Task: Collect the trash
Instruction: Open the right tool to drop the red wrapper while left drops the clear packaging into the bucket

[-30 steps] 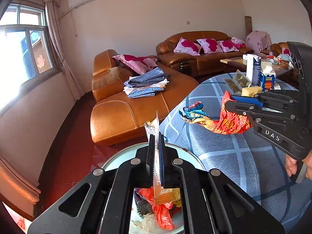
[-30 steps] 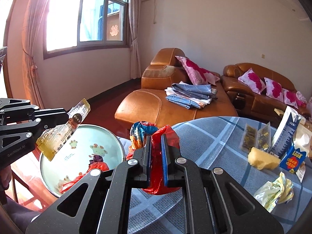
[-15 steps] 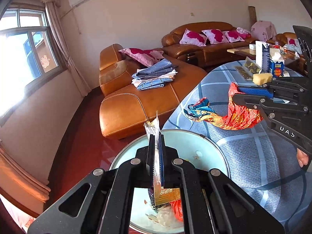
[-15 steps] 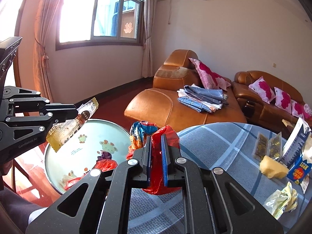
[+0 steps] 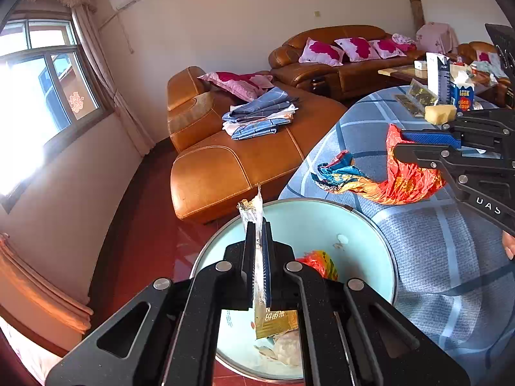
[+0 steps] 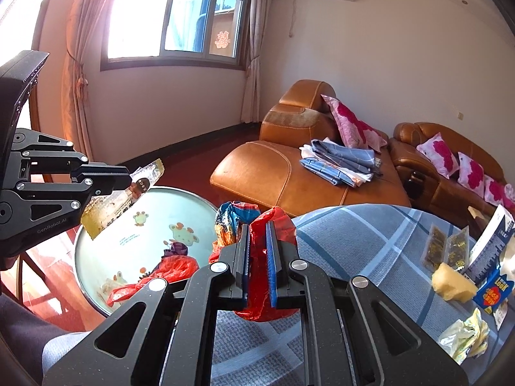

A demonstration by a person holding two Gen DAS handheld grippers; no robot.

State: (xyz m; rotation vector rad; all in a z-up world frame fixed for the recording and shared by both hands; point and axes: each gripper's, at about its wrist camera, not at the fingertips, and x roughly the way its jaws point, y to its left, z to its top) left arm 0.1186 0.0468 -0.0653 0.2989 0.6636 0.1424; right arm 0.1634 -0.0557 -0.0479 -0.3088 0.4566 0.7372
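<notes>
My left gripper (image 5: pixel 257 225) is shut on a thin gold and clear sachet wrapper (image 5: pixel 272 321) and holds it over a pale green basin (image 5: pixel 322 222). The basin holds red and white scraps (image 6: pixel 173 267). From the right wrist view, the left gripper (image 6: pixel 128 180) is at the left with the sachet wrapper (image 6: pixel 122 202) slanting above the basin (image 6: pixel 193 206). My right gripper (image 6: pixel 257 225) is shut on a crumpled red wrapper (image 6: pixel 270 222) at the table edge next to the basin. A blue multicoloured wrapper (image 6: pixel 235 218) bunches against the red one.
The table wears a blue checked cloth (image 6: pixel 354 234). On it lie a yellow chunk (image 6: pixel 450 283), two dark sachets (image 6: pixel 447 247), a tall carton (image 6: pixel 489 244), a blue box (image 6: pixel 492 292) and a crumpled yellow wrapper (image 6: pixel 463 334). A brown leather sofa (image 6: pixel 289 173) stands beyond.
Both grippers have drifted a little toward the basin with their wrappers still held. The left one tilts lower, so more of the basin shows.
</notes>
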